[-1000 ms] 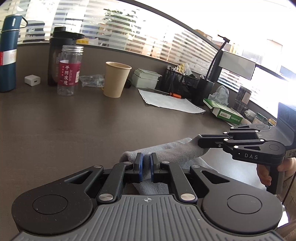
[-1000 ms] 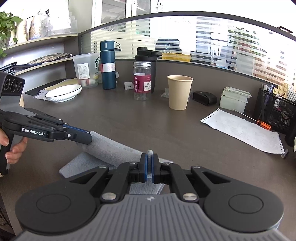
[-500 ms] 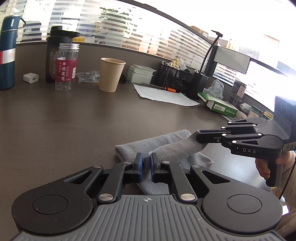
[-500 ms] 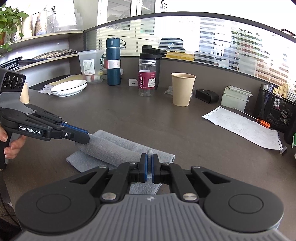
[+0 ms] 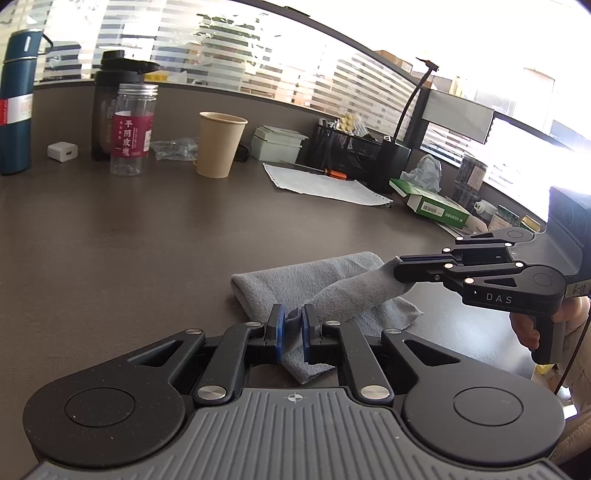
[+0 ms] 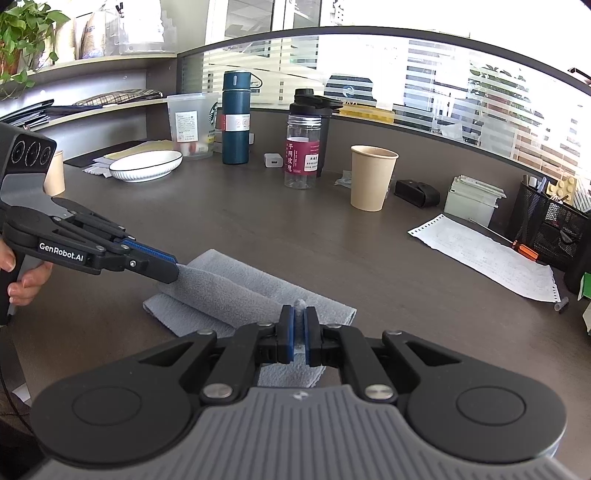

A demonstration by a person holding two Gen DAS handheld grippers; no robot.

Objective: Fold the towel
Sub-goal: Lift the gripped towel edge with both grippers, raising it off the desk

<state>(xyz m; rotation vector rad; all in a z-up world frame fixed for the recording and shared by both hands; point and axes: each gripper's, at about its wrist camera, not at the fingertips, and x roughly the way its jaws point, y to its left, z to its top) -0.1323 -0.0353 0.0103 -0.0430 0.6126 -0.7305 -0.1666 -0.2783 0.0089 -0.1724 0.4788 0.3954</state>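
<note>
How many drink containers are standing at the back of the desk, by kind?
Flasks: 1, blue flask
Bottles: 2, black sports bottle and clear jar bottle
Paper cups: 1, tan cup
Plastic cups: 1, clear coffee cup
Total: 5

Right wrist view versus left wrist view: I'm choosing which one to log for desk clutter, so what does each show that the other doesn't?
Only the right wrist view shows the white plate, the Starbucks cup and the potted plant.

Only the left wrist view shows the green box and the desk lamp.

Both show the grey towel pinched by the left gripper and the right gripper, plus the paper cup, blue thermos and printed sheet.
</note>
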